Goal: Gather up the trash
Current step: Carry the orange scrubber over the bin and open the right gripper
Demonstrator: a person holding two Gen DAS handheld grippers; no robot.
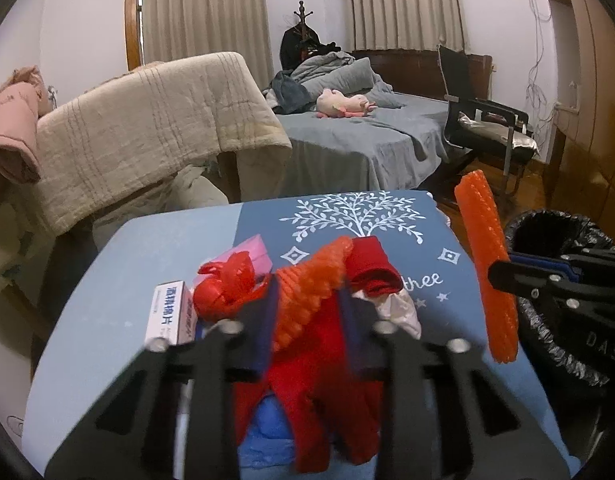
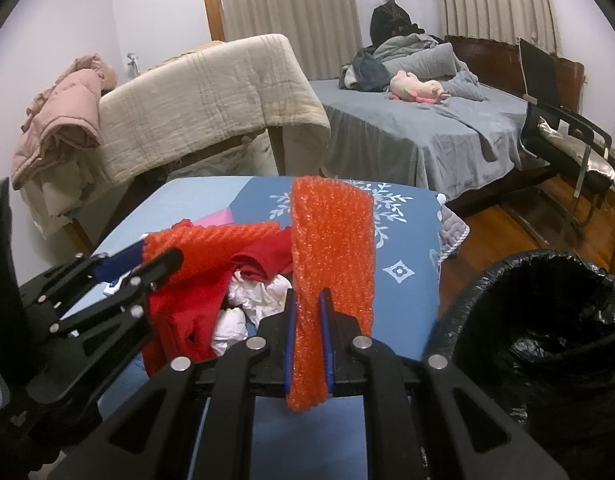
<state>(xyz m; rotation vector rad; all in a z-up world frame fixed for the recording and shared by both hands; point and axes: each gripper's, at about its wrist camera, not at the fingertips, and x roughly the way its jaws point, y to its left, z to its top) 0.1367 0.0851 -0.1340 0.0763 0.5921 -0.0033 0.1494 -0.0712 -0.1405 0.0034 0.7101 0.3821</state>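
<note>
The right tool, clenched on an upright orange foam strip, sits nearest the black-lined bin at its right, while the left tool grips another orange foam piece on the tabletop.

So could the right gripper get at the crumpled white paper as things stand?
Probably not: the right gripper is shut on an orange foam sheet, and red cloth partly covers the white paper.

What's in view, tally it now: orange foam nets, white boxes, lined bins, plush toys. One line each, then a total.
Orange foam nets: 2
White box: 1
Black-lined bin: 1
Pink plush toy: 1
Total: 5
</note>
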